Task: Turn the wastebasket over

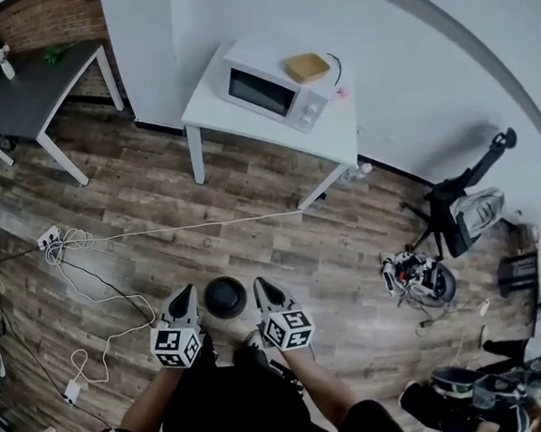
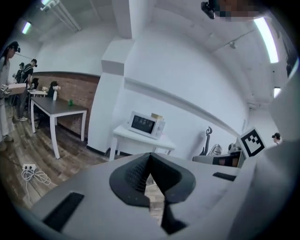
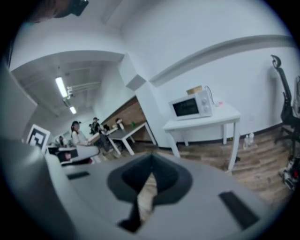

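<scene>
wastebasket (image 1: 225,297): between grippers, untouched | left gripper (image 1: 181,297) jaws: closed, empty | right gripper (image 1: 264,290) jaws: closed, empty

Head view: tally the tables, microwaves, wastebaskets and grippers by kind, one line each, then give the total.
Tables: 2, a dark grey table and a white table
Microwave: 1
Wastebasket: 1
Grippers: 2, the left gripper and the right gripper
Total: 6
</scene>
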Demonstrator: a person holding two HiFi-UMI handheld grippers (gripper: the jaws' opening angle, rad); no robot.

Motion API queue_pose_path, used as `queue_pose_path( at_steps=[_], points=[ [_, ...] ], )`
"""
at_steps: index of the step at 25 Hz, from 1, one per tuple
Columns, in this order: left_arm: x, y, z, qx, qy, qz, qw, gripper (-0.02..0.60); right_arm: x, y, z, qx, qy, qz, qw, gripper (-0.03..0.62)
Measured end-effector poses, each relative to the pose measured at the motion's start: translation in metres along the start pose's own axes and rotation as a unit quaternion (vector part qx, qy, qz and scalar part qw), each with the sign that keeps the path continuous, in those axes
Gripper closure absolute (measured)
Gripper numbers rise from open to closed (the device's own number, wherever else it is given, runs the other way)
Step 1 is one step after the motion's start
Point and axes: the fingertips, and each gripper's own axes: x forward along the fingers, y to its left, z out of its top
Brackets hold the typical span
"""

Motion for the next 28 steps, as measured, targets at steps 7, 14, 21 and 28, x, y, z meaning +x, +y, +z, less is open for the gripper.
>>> queue_pose_path(
  at_steps=[7,14,21,28],
  points=[
    [-0.054,-0.037,0.091,0.076,-0.097,-0.007,0.9924,0.549,-0.052,0.052,0.068,-0.029,-0.080,0.015,0.996,0.562],
    [-0.071,-0.052,0.099,0.094,-0.118,0.003,0.9886,0.549,-0.069,0.067,0.078,-0.023,-0.099,0.021,0.995,0.562],
    [-0.063,-0.057,0.102,0.090,-0.122,0.001,0.9885,0.548,-0.069,0.064,0.075,-0.037,-0.093,0.016,0.995,0.562],
    [-0.061,-0.058,0.100,0.088,-0.120,0.003,0.9889,0.548,-0.070,0.065,0.070,-0.035,-0.087,0.022,0.995,0.562]
  ],
)
